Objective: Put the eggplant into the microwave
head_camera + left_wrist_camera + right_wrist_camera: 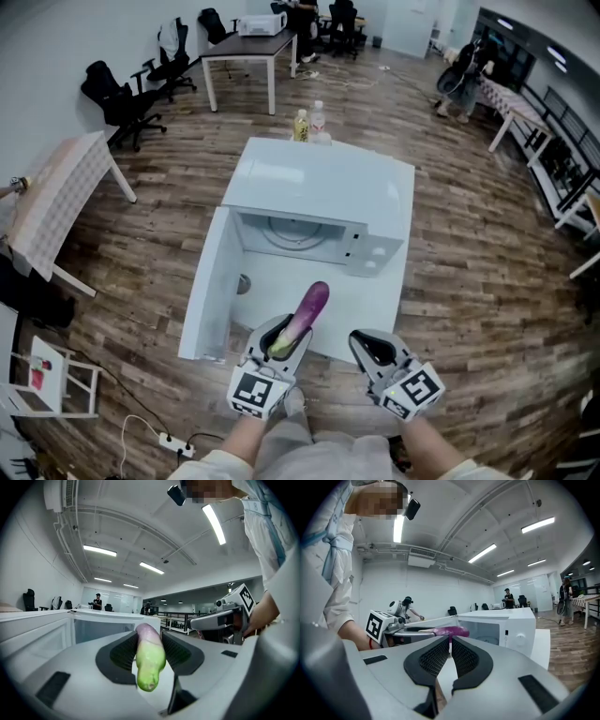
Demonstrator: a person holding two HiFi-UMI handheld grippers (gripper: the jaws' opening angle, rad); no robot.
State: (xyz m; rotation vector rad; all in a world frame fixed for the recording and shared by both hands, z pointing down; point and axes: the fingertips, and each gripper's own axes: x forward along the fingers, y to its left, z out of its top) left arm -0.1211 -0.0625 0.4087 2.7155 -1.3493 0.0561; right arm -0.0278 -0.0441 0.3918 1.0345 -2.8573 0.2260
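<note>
We are holding the eggplant [310, 304] in the left tongs [284, 337] before the open microwave [323, 192] on the surface [371, 306], with the right tongs [371, 348] pinched together, empty.

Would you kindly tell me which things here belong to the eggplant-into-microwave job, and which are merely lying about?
Part of the job:
- eggplant, gripped in the left tongs
- microwave, with its door open

Just lying about:
- two bottles behind the microwave
- office chairs
- power strip on the floor
</note>
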